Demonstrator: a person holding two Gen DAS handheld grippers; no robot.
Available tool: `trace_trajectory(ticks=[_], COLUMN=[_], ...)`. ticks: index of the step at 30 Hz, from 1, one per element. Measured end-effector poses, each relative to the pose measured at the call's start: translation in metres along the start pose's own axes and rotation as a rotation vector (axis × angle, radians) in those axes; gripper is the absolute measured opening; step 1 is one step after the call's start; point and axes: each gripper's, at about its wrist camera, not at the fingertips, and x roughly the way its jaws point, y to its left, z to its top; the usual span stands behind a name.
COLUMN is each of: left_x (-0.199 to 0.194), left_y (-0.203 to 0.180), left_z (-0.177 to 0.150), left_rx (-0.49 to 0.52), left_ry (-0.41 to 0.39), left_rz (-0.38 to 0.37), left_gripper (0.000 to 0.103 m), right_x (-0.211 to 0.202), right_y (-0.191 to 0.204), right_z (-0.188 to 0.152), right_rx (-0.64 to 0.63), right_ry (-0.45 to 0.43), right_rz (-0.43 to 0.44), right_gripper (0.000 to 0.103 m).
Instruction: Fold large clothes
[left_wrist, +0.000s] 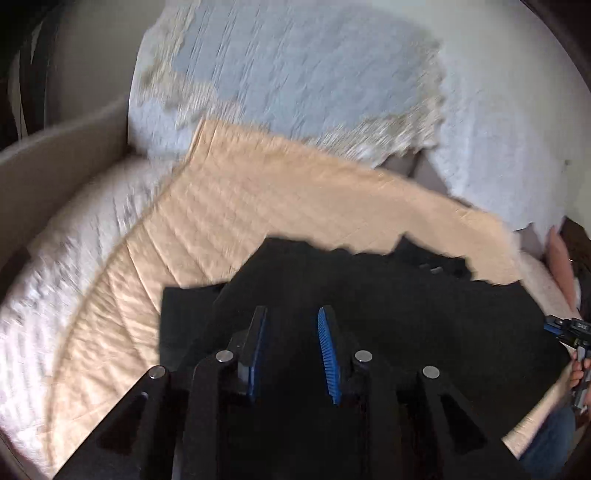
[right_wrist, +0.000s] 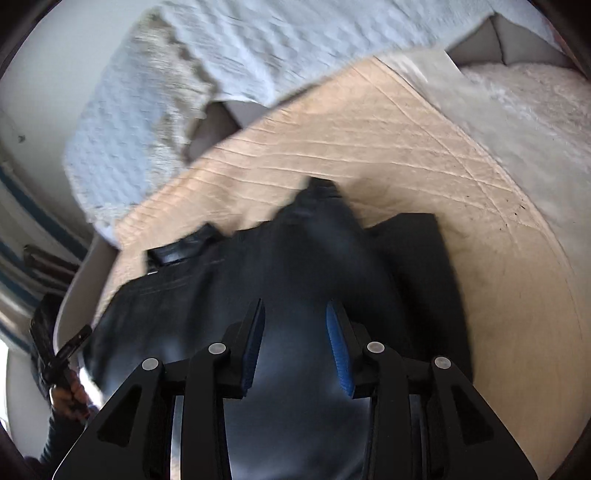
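A black garment lies folded on a tan quilted mat on a sofa. My left gripper hovers over its near part, jaws apart, nothing between the blue pads. In the right wrist view the same garment lies on the mat, with a narrow end pointing away. My right gripper is above it, jaws apart and empty. The right gripper also shows at the left wrist view's right edge; the left one shows at the right wrist view's left edge. Both views are motion-blurred.
A pale blue textured blanket with a worn patch is draped over the sofa back. A white fluffy cushion lies left of the mat. The sofa's beige armrest rises at far left.
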Motion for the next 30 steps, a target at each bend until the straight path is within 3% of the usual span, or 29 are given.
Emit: trace_trajectory(ticks=[2, 3, 4, 8, 10, 13, 15, 17, 19, 20, 22, 30], left_x=[0.024, 0.025, 0.021, 0.004, -0.009, -0.013, 0.004, 0.032, 0.059, 0.071, 0.073, 0.074], left_y=[0.013, 0.019, 0.022, 0.014, 0.004, -0.018, -0.027, -0.021, -0.006, 0.007, 0.018, 0.002], left_z=[-0.009, -0.013, -0.013, -0.01, -0.002, 0.017, 0.033, 0.04, 0.035, 0.03, 0.027, 0.024], left_rx=[-0.023, -0.045, -0.063, -0.038, -0.004, 0.059, 0.093, 0.083, 0.053, -0.001, -0.057, 0.02], left_ry=[0.036, 0.024, 0.011, 0.03, 0.006, -0.043, -0.063, -0.028, 0.04, 0.078, 0.076, 0.067], left_rz=[0.027, 0.008, -0.008, 0.017, -0.002, -0.032, -0.027, -0.002, 0.061, 0.047, 0.023, 0.106], left_gripper=[0.027, 0.026, 0.026, 0.026, 0.026, 0.028, 0.03, 0.03, 0.03, 0.029, 0.026, 0.026], right_x=[0.011, 0.014, 0.012, -0.007, -0.014, 0.002, 0.026, 0.043, 0.048, 0.047, 0.047, 0.051], right_y=[-0.017, -0.024, -0.028, -0.013, 0.009, 0.03, 0.023, 0.008, -0.011, -0.019, -0.026, -0.025], right_z=[0.003, 0.002, 0.001, -0.001, 0.004, 0.016, 0.025, 0.03, 0.032, 0.03, 0.026, 0.026], right_rx=[0.019, 0.032, 0.04, 0.043, -0.02, -0.082, -0.076, -0.037, 0.005, 0.035, 0.056, 0.055], right_ry=[0.002, -0.006, -0.012, -0.047, -0.081, -0.07, -0.04, -0.015, -0.037, -0.047, -0.06, -0.058], right_rz=[0.019, 0.026, 0.032, -0.013, 0.021, 0.047, 0.004, -0.038, -0.038, -0.033, -0.028, -0.055], right_gripper=[0.029, 0.022, 0.02, 0.023, 0.023, 0.023, 0.023, 0.023, 0.017, 0.008, 0.002, 0.0])
